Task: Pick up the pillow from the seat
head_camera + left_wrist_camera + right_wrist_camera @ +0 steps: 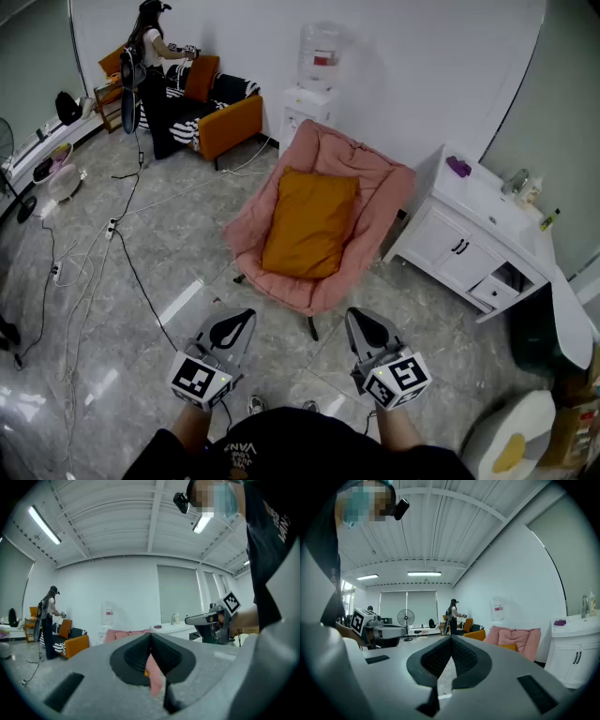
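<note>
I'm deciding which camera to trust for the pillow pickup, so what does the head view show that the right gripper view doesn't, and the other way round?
Only the head view: the whole orange pillow lying on the pink chair, and cables across the floor. Only the right gripper view: the ceiling with its strip lights. Both: the chair, a bit of the pillow, the water dispenser, the white cabinet, and the left gripper and right gripper, both shut, empty, short of the chair.

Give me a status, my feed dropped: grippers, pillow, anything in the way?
Both shut and empty: left gripper, right gripper, short of the chair. Untouched orange pillow lies in the pink chair. Only floor between.
</note>
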A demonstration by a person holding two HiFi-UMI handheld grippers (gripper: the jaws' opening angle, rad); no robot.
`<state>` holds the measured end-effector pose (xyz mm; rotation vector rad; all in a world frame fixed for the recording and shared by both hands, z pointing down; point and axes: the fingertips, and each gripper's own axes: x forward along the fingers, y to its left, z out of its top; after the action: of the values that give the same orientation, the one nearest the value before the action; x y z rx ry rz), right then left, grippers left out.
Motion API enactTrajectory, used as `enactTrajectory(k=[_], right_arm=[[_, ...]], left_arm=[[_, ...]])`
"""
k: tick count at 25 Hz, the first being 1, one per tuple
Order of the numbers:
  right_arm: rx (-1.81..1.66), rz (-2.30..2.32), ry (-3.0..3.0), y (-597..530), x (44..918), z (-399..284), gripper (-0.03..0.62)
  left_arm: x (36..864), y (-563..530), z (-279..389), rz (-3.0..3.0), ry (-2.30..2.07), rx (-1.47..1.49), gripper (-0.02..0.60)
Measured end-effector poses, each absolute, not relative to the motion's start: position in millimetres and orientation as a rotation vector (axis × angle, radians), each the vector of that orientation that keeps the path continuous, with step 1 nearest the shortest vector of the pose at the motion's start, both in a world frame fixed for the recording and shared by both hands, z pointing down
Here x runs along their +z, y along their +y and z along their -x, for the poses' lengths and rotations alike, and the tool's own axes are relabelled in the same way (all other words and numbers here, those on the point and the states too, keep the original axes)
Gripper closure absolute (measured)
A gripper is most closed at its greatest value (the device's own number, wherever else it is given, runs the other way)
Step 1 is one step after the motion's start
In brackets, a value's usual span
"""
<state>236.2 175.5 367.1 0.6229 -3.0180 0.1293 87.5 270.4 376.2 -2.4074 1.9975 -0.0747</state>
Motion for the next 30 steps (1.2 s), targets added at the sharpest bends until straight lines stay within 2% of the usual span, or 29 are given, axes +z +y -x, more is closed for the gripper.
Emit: enactTrajectory(k=[15, 16, 17, 18, 19, 20, 21, 26, 30], right_arm=[[0.248, -0.653, -3.091, 209, 369, -199, 0.591], [0.255, -0.681, -3.088, 211, 371, -198, 0.589], [0.267, -0.707, -3.086, 213, 373, -197, 0.589], [0.285, -0.731, -3.085, 215, 375, -196, 0.589], [0.31, -0.753, -3.083, 217, 376, -195, 0.575], [0.334, -0.776, -3.077, 218, 378, -195, 0.455], [0.352, -0.801, -3.065, 217, 381, -195, 0.399], [0.352, -0.892, -2.987, 206, 393, -199, 0.348], [0.379, -0.887, -2.966, 187, 400, -190, 0.341]], left_arm=[[385, 294, -52, 2.537, 1.881, -0.068, 0.56], [388, 295, -50, 2.568, 1.866, -0.056, 0.538], [391, 296, -49, 2.602, 1.851, -0.046, 0.47], [394, 297, -49, 2.633, 1.837, -0.044, 0.364], [396, 299, -48, 2.655, 1.824, -0.048, 0.325], [399, 300, -46, 2.667, 1.815, -0.054, 0.324], [401, 301, -44, 2.672, 1.815, -0.054, 0.324], [415, 296, -38, 2.71, 1.822, -0.005, 0.324], [426, 281, -23, 2.731, 1.875, 0.015, 0.322]])
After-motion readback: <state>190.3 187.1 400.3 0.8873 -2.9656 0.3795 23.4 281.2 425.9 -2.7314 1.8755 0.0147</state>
